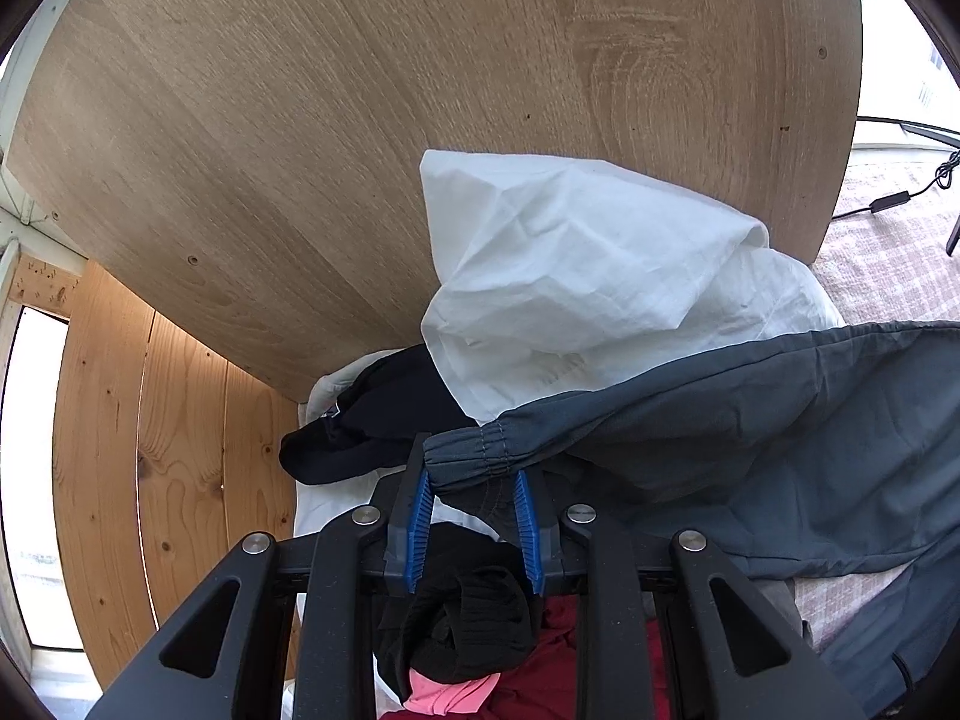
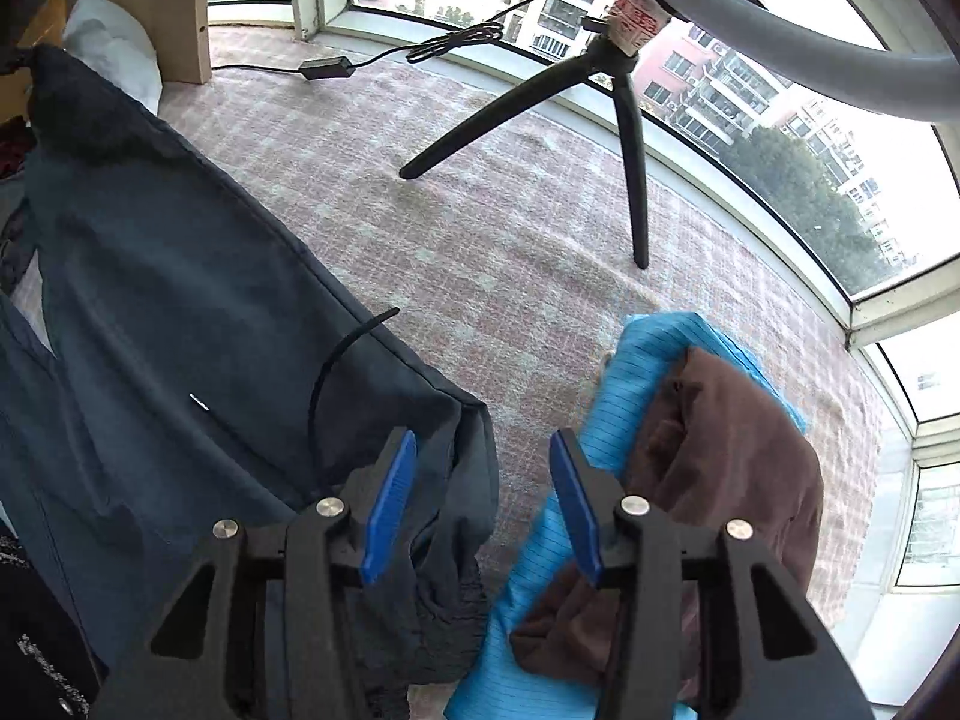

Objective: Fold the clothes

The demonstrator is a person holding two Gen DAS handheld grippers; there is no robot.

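Note:
Dark slate-blue trousers (image 1: 780, 420) lie stretched across the patterned mat; they also fill the left of the right wrist view (image 2: 180, 330). My left gripper (image 1: 473, 480) has its blue pads either side of the trousers' elastic cuff (image 1: 468, 450), with the cuff bunched between them. My right gripper (image 2: 483, 462) is open and empty, hovering over the other end of the trousers and the mat. A black drawstring (image 2: 336, 360) lies on the trousers.
A white cloth (image 1: 570, 276) leans on a wooden board (image 1: 360, 120). Black, red and pink clothes (image 1: 480, 630) are piled below the left gripper. A folded blue cloth (image 2: 636, 360) with a brown garment (image 2: 720, 450) lies right. A black tripod (image 2: 624, 90) stands by the window.

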